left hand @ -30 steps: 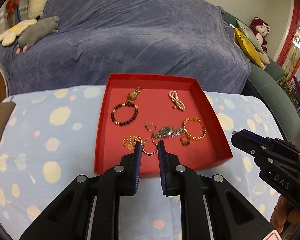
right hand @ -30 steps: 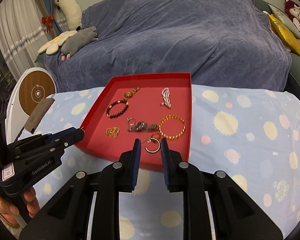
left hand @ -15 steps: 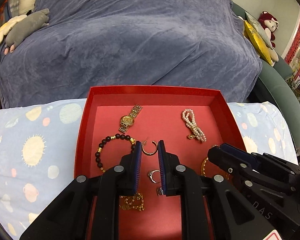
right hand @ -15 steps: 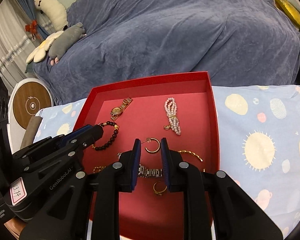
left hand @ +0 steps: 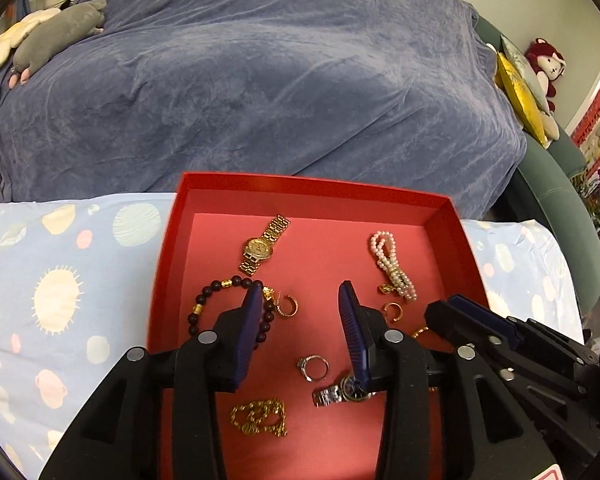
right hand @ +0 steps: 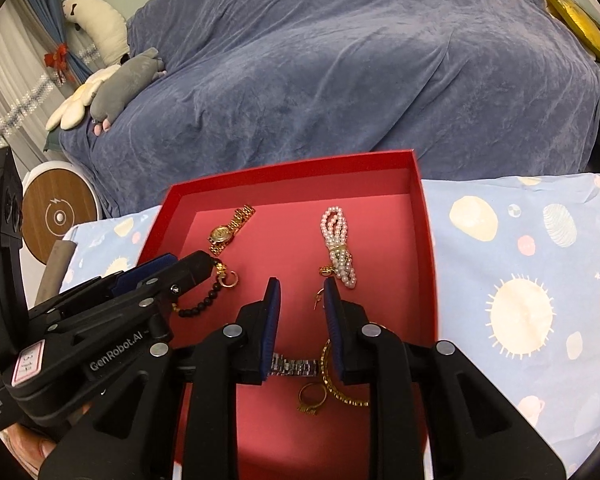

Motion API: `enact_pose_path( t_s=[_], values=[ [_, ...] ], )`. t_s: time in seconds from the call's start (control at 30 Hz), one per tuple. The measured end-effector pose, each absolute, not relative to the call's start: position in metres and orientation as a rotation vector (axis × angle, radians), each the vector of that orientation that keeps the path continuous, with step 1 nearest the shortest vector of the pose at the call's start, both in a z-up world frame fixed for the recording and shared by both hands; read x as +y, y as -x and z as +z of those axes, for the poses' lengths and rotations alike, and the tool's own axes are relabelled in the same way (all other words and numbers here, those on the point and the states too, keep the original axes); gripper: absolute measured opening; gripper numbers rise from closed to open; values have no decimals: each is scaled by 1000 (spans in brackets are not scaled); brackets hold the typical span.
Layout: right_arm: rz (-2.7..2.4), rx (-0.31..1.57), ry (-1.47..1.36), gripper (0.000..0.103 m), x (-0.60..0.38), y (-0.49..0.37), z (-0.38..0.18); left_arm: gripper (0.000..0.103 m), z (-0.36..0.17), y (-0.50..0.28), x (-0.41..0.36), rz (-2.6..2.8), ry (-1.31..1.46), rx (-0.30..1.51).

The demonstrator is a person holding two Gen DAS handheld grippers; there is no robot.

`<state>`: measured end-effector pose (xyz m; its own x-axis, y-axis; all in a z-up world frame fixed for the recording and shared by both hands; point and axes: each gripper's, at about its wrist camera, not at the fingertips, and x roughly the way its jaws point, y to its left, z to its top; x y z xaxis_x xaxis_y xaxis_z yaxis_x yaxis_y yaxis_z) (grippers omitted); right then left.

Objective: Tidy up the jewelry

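Jewelry lies loose in the red tray (left hand: 168,248). My left gripper (left hand: 300,300) has its fingers spread wide, holding nothing, a gold hoop earring (left hand: 287,306) just beside the left fingertip. My right gripper (right hand: 300,292) is parted too, another hoop earring (right hand: 319,298) at its right finger. Beyond, the gold watch (left hand: 262,249) runs diagonally, strap pointing to the far right; the pearl bracelet (left hand: 392,266) slants toward the far left.
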<state>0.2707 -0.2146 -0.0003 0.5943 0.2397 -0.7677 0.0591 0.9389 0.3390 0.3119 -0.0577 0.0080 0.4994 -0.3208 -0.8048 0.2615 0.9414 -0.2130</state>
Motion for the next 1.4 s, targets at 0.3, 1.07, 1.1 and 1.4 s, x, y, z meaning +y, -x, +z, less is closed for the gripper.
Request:
enact_pose_path(
  t_s=[0.3,1.07,1.1,1.4],
  values=[
    [83,854,-316,35,-221,-194,53,38,59,-236,-31,-298,29,884],
    [36,822,-150,47,-177,-62,47,38,39,-100,-4,-196,-34,909],
    [36,829,-151,47,-178,-62,44,38,35,-100,-5,-195,-50,911],
    [19,845,-158,52,-177,-64,36,38,24,-104,-1,-188,-21,931]
  ],
)
